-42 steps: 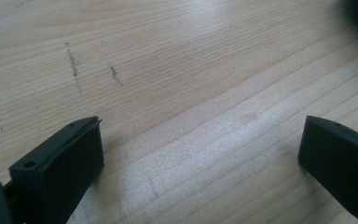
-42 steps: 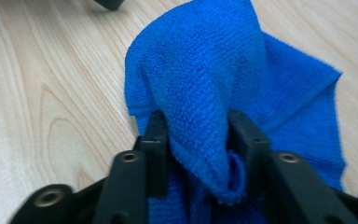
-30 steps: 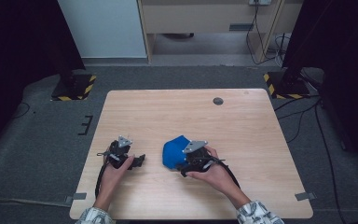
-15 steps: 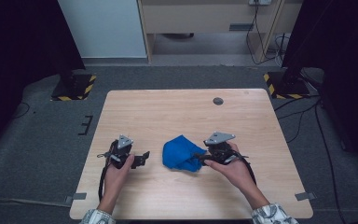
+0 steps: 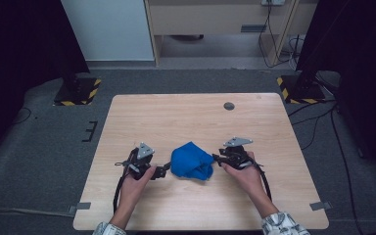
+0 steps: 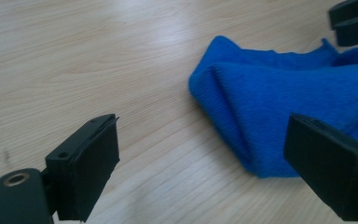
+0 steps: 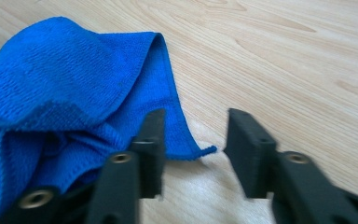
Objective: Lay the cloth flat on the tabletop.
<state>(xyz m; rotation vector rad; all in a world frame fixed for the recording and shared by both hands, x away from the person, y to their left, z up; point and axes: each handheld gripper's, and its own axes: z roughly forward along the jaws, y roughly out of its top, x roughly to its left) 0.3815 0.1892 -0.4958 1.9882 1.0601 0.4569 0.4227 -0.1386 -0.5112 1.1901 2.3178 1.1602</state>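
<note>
The crumpled blue cloth [image 5: 191, 160] sits near the front middle of the tabletop [image 5: 186, 115], bare wood all round it. Left claw [image 5: 162, 171] is spread wide just beside the cloth's left edge, nothing in it. Right claw [image 7: 193, 151] has just been closing, jaws half apart around the cloth's corner tip, not pinching it yet.

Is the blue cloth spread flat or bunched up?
Bunched up: the blue cloth lies in a rumpled heap, with layered folds showing in both gripper views.
</note>
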